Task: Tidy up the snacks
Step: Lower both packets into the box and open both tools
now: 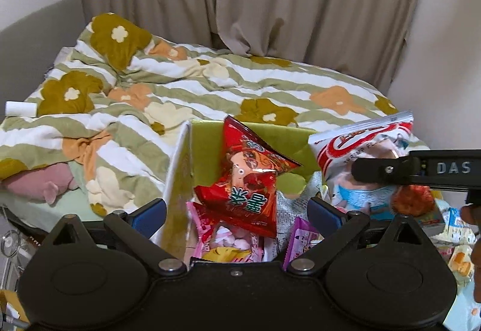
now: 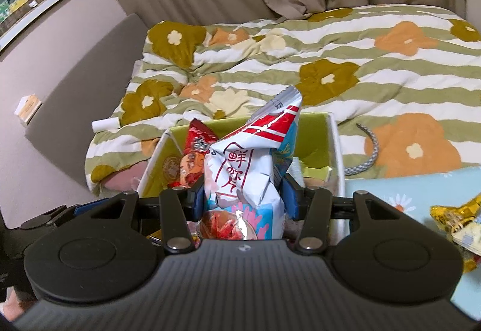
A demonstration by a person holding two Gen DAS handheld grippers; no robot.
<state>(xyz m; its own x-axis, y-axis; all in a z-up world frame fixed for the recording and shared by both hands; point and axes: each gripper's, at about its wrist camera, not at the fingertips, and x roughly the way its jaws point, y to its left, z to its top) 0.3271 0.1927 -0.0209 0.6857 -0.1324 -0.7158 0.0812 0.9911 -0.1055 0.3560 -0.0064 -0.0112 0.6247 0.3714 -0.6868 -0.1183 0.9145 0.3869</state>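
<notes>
Left hand-held gripper [image 1: 237, 215] stood wide apart and held nothing; its blue pads [image 1: 150, 215] flanked a red snack bag [image 1: 249, 180], not pressing it. That bag leaned upright inside the green-lined box [image 1: 204, 141], tip above the rim. Under it lay pink packets [image 1: 228, 241] and a purple wrapper [image 1: 296, 236]. Right hand-held gripper [image 2: 243, 197] was clenched on a white shrimp-chip bag [image 2: 249, 162], crumpled at the waist, held upright over the box's open top [image 2: 315, 126]. The box sat on the bed's flowered quilt [image 2: 345, 60]. A yellow packet [image 2: 454, 220] lay to the right on a pale blue cloth [image 2: 390, 189]. A grey braided cord [image 2: 369, 150] rested on the quilt just beside the box.
</notes>
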